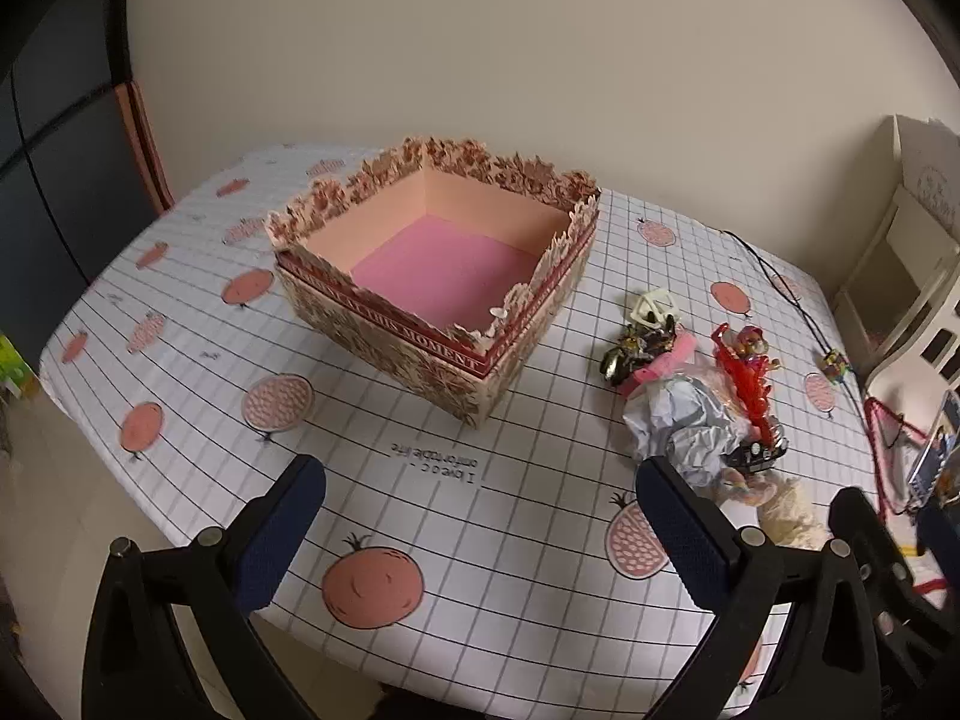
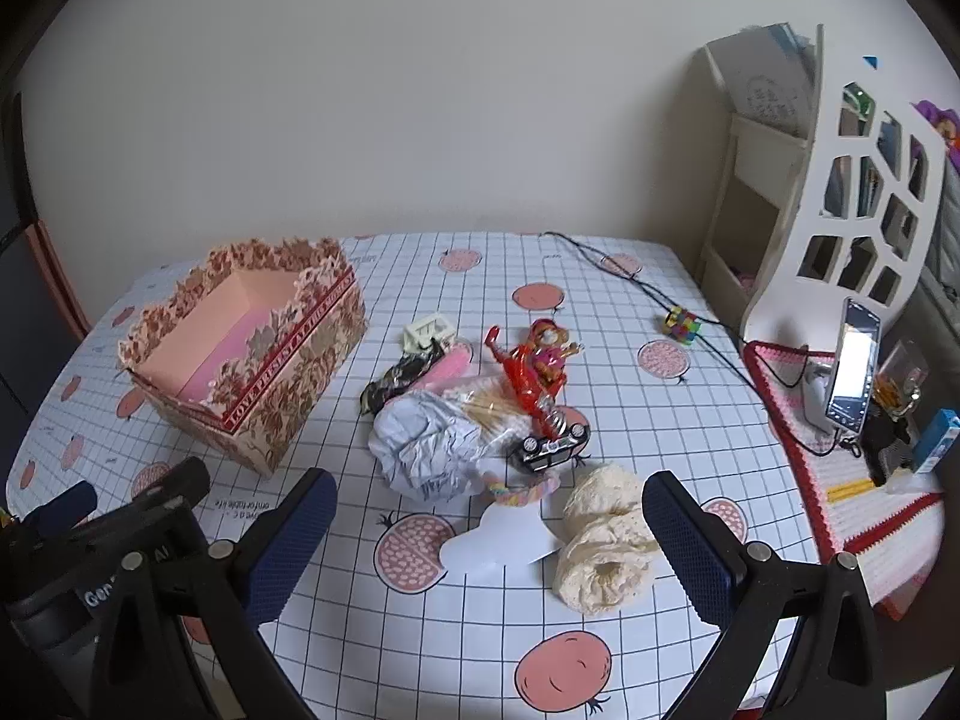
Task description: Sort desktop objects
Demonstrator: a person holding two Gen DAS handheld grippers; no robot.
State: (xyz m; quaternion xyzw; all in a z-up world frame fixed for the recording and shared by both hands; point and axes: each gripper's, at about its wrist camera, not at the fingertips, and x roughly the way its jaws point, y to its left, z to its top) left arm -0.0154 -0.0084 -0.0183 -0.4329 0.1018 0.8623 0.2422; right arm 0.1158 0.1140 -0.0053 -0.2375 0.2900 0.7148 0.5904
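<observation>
On gridded cloth, scallop-edged floral cardboard box, crumpled paper ball; both hand-held grippers wide, empty.

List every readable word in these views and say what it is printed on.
"MOMENT": red band on the floral box.
"LOVE PRESENT": same band, right wrist view.
"Ge...": label on the left claw's body, cut off.
Tablecloth print: upside down, too blurred.
Phone screen: unreadable.

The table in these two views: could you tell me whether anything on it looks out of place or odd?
Yes: a jumbled heap sits right of the empty floral box: crumpled paper, toy car and red figure overlapping. A small cube lies apart.
</observation>
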